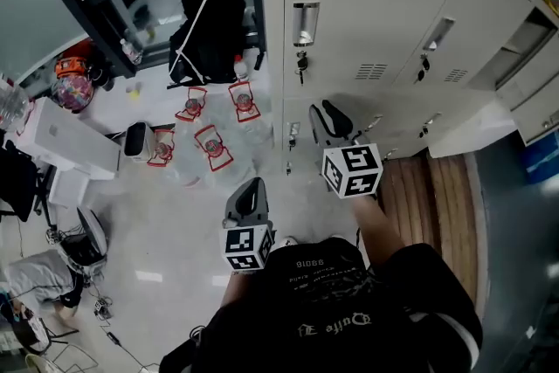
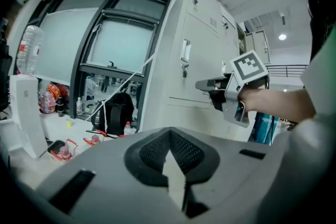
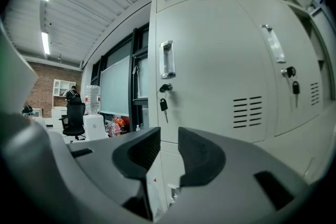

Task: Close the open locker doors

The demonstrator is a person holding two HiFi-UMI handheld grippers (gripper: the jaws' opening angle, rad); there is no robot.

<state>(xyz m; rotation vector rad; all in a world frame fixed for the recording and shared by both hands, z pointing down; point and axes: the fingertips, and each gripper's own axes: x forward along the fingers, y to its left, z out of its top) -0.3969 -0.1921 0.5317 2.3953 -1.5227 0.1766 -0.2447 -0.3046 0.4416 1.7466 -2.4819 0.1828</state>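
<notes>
A bank of pale grey lockers fills the upper right of the head view. The near door is closed, with a metal handle and a key hanging in its lock. Further right a door panel stands swung out, and an open compartment shows above it. My right gripper is open and holds nothing, pointing at the lower closed doors without touching them. My left gripper hangs back to the left, its tips together on nothing. The right gripper also shows in the left gripper view.
A black backpack leans by the window frame left of the lockers. Several red-framed items lie on the pale floor. A white box stands at the left, and a person sits at the lower left. Wooden flooring runs before the right lockers.
</notes>
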